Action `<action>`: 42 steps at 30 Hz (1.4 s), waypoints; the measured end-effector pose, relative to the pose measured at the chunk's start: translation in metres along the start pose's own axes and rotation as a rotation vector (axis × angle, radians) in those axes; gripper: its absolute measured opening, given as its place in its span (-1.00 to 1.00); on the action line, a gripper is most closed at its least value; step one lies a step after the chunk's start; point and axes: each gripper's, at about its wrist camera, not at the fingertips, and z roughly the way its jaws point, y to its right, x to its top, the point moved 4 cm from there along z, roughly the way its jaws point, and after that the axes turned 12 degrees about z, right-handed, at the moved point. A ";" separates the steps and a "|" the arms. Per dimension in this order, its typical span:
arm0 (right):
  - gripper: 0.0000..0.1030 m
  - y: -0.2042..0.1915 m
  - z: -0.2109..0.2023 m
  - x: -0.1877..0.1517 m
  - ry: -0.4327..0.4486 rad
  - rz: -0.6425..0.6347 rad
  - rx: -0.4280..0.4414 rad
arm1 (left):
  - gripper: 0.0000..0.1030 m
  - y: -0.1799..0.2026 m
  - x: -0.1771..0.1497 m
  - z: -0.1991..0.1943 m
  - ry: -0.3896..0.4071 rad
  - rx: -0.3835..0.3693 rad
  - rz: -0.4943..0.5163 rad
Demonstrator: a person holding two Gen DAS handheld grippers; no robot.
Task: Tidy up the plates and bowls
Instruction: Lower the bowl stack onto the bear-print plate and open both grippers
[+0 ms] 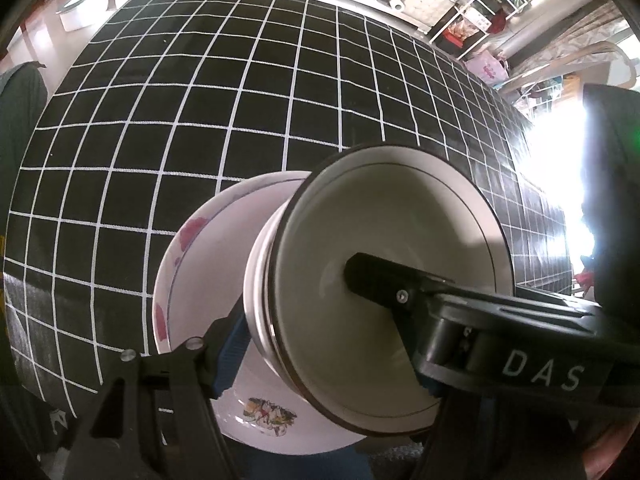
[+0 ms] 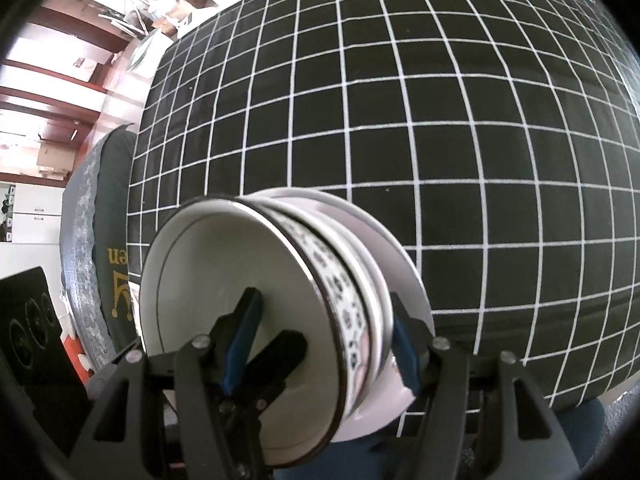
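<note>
While a nested stack of bowls (image 2: 320, 304) and a flowered plate (image 1: 192, 280) is being carried on edge above the checked worktop (image 2: 400, 120), it is being clamped from both sides. The right gripper (image 2: 324, 336) is being held closed across the whole stack, one blue pad inside the top bowl (image 1: 400, 240), the other behind the plate. The left gripper (image 1: 304, 320) is likewise being kept closed on the stack, one finger inside the top bowl. The step in hand is being judged as transport of the gathered stack toward a resting spot. The next move is being judged to call for the stack to be turned level and lowered onto the cloth before either grip is eased, since a tilted release risks sliding.
</note>
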 end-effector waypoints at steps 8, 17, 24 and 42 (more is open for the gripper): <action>0.26 0.005 -0.001 0.001 0.003 0.006 0.028 | 0.29 0.003 0.003 0.001 0.010 0.005 0.016; 0.27 0.015 -0.004 0.003 0.020 0.019 0.054 | 0.27 0.000 0.003 0.002 0.014 -0.001 0.004; 0.27 0.018 -0.014 0.004 0.060 -0.010 0.052 | 0.27 -0.013 -0.003 -0.011 0.025 0.027 -0.016; 0.27 0.043 -0.075 -0.027 0.181 0.040 0.100 | 0.27 0.012 -0.027 -0.083 0.177 0.137 0.004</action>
